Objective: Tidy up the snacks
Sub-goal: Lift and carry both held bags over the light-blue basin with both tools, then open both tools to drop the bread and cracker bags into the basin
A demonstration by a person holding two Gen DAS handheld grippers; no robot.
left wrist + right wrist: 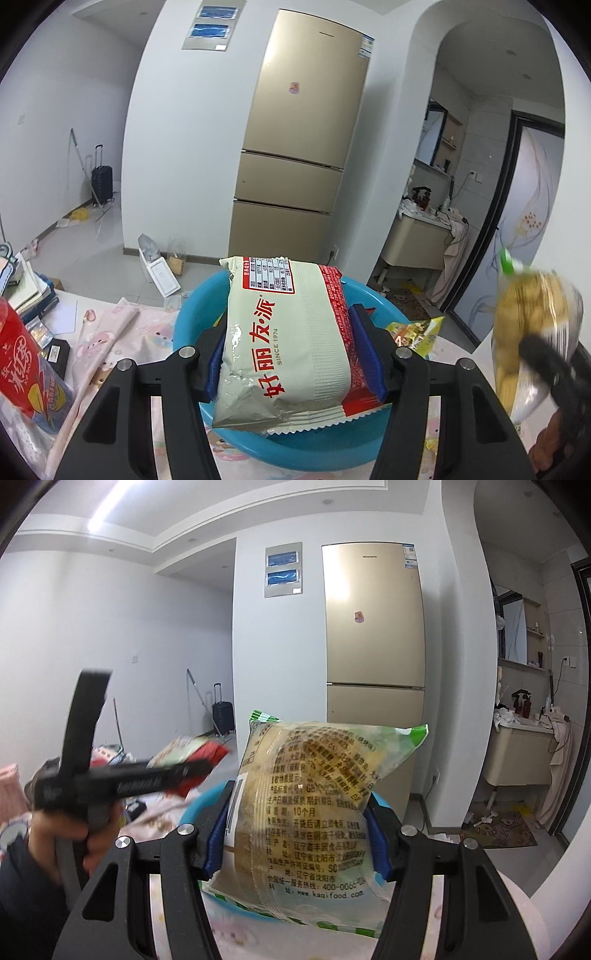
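Both jaws are clenched on snacks: the left gripper holds the cream and red pie packet by its long sides, above the blue basin, and the right gripper holds the clear biscuit bag, also above the basin rim. Going from the left, a red snack tube stands on the pink cloth, then comes the basin, which already holds a yellow packet. To finish well, I think each hand should lower its packet inside the rim before it lets go, one after the other, so the two do not bump. The biscuits seem fragile, so a soft landing is better. How full the basin is I cannot see, because the packets hide it.
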